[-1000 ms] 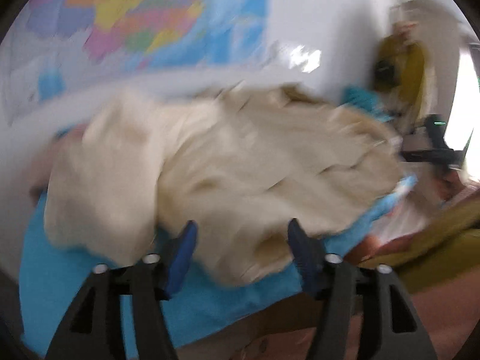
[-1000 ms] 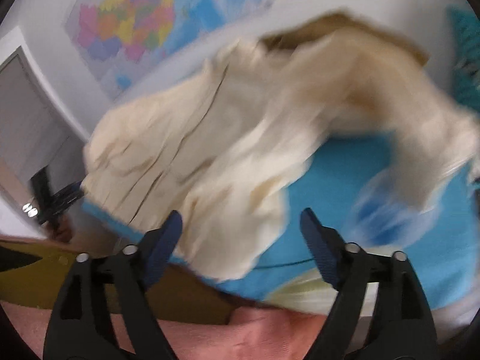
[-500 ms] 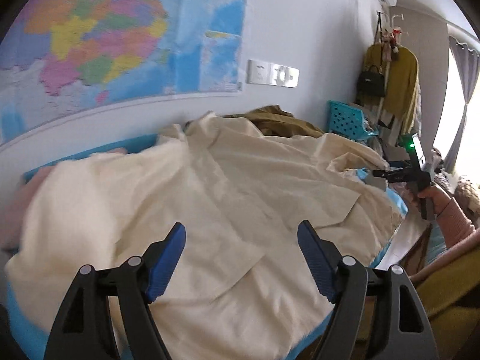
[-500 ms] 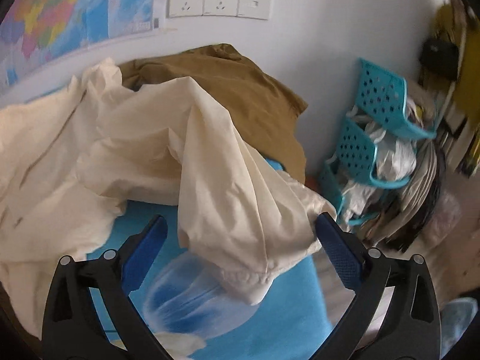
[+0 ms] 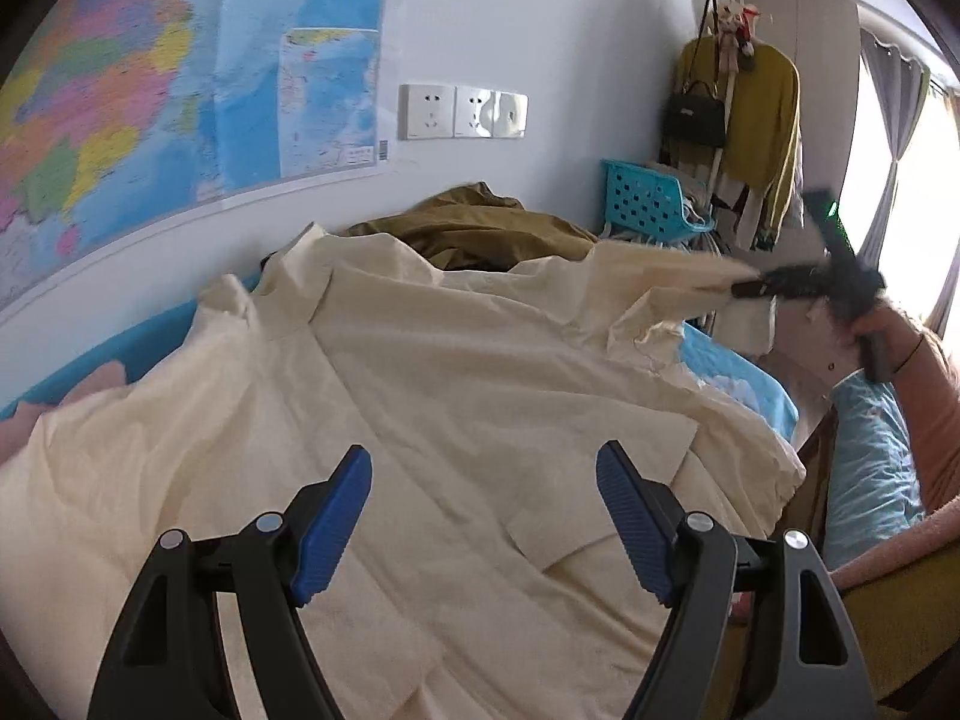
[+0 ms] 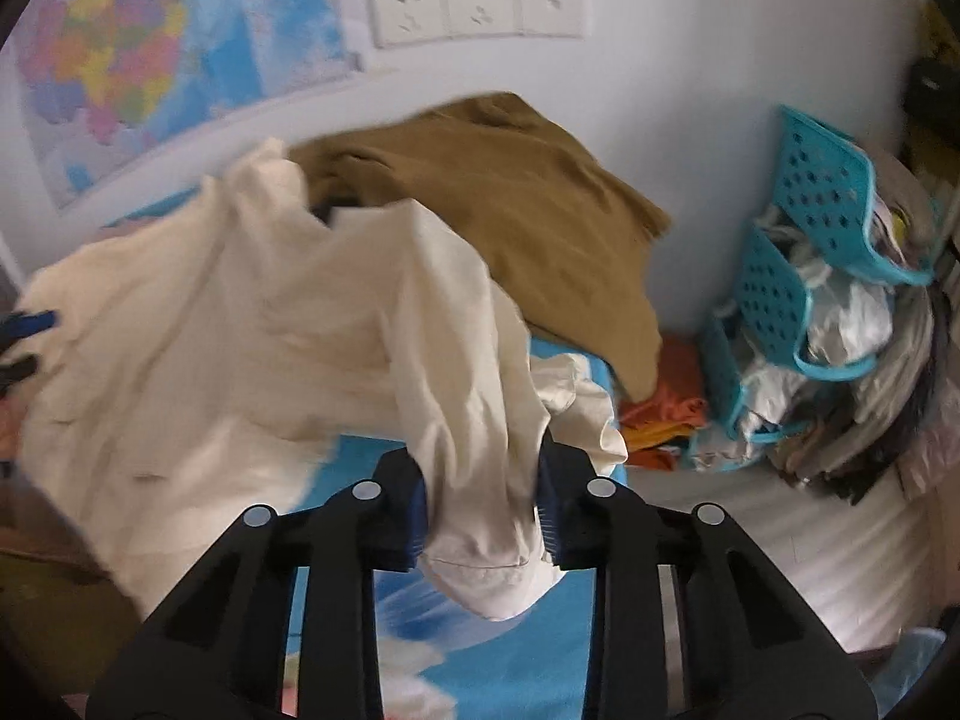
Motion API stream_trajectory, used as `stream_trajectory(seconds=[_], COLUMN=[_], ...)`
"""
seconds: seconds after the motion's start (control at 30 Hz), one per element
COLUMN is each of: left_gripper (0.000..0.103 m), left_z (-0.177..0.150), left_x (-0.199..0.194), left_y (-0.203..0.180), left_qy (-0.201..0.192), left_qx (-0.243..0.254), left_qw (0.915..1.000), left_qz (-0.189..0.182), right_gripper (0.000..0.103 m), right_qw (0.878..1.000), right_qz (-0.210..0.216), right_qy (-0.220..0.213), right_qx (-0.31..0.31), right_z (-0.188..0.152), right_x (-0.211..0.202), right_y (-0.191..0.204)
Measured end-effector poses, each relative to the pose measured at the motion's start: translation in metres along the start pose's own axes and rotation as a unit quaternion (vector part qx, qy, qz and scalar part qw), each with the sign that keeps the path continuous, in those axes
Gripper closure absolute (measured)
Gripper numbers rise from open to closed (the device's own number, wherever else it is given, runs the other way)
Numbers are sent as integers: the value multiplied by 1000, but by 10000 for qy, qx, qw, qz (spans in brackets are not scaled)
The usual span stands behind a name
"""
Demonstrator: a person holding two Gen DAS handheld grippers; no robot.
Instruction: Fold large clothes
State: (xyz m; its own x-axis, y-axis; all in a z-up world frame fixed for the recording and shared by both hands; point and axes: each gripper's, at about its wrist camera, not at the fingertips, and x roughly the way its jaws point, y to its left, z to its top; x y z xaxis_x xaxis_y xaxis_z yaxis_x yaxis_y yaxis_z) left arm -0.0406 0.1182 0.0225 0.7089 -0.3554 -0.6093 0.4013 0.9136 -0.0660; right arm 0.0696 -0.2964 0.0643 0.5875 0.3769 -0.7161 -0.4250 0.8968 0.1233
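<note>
On the bed (image 5: 744,378), blue printed sheet, a large cream shirt (image 5: 456,396) lies spread and crumpled, soft matte woven cloth, a flat square pocket toward 4 o'clock. Left gripper (image 5: 483,516) hovers above it, pitched downward, ribbed blue fingers (image 5: 333,516) wide apart, nothing between. Right gripper (image 6: 483,501) also tilted down; its jaws have just been closing and are now clamped on the shirt's sleeve cuff (image 6: 480,516), bunched cloth with a stitched hem, pulled taut off toward 3 o'clock in the left wrist view. A hand (image 5: 882,324) in a pink sleeve holds that gripper. Brown garment (image 6: 510,210) heaped at 12 o'clock against the wall. Perforated teal baskets (image 6: 798,240) at 3 o'clock.
</note>
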Motion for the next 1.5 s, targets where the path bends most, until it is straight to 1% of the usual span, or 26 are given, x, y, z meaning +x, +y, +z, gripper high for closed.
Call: stream_trajectory(seconds=[0.13,0.2,0.3,0.37,0.47,0.5,0.53,0.6,0.67,0.77,0.8,0.87,0.9,0.93,0.97,1.0,1.03,1.1,1.17,1.23,1.27,1.33,1.4,1.43,1.47,1.5], left_gripper=[27,27,27,27,27,27,27,27,27,25,25,24,24,22,21,19,16,13,12,12,12,12,12,16,35,48], left_z=[13,18,24,27,28,28,28,24,19,8,5,0,-2,-5,-6,-8,-9,-11,-13,-18,-21,-26,-30,-33,-34,-35], left_x=[12,17,21,22,19,17,15,9,2,-8,-10,-14,-15,-17,-18,-18,-18,-13,-3,11,20,35,53,57,62,67], left_y=[1,1,2,5,12,16,18,27,35,50,54,57,57,56,56,55,53,47,40,35,34,32,31,30,30,30], left_qy=[85,103,73,43,-44,-72,-84,-131,-166,-201,-203,-181,-167,-143,-126,-107,-93,0,185,470,645,1003,1386,1492,1608,1728], left_qx=[39,40,17,-34,-162,-226,-271,-397,-485,-689,-740,-737,-723,-702,-682,-646,-614,-522,-421,-367,-375,-412,-460,-484,-504,-506], left_qw=[9999,9998,9995,9992,9984,9979,9974,9965,9964,9947,9940,9941,9942,9943,9940,9935,9932,9925,9928,9922,9910,9879,9833,9815,9793,9774], left_qz=[-72,-158,-293,-406,-537,-604,-657,-719,-679,-743,-775,-772,-776,-794,-851,-934,-986,-1102,-1102,-1094,-1108,-1113,-1089,-1097,-1125,-1105], right_gripper=[76,76,76,76,76,76,73,72,72,70,66,57,38,22,20,21,24,24,23,20,20,19,19,19,19,19], right_qw=[9981,9943,9858,9775,9666,9617,9584,9523,9406,9383,9367,9255,9253,9286,9304,9277,9266,9354,9473,9664,9760,9880,9911,9899,9875,9852], right_qz=[603,1054,1682,2107,2547,2710,2819,2988,3273,3282,3284,3457,3437,3355,3355,3442,3520,3401,3144,2541,2148,1529,1318,1335,1369,1407], right_qy=[23,0,23,45,202,312,392,581,883,1076,1210,1547,1605,1582,1471,1430,1271,837,391,90,-33,-115,150,332,526,630], right_qx=[135,161,19,-80,-221,-258,-233,-210,-176,-150,-78,4,-35,-90,-143,-222,-352,-480,-482,-367,-345,-210,105,335,580,755], right_z=[33,45,57,61,66,67,68,70,69,64,62,57,58,58,61,65,70,78,90,99,102,106,106,104,101,96], right_x=[-33,-47,-59,-61,-46,-34,-24,-1,30,67,78,102,107,108,104,101,92,77,64,64,67,82,109,126,144,154], right_y=[10,24,60,89,133,149,160,179,199,221,226,237,242,246,247,248,248,239,219,195,180,152,125,109,94,82])
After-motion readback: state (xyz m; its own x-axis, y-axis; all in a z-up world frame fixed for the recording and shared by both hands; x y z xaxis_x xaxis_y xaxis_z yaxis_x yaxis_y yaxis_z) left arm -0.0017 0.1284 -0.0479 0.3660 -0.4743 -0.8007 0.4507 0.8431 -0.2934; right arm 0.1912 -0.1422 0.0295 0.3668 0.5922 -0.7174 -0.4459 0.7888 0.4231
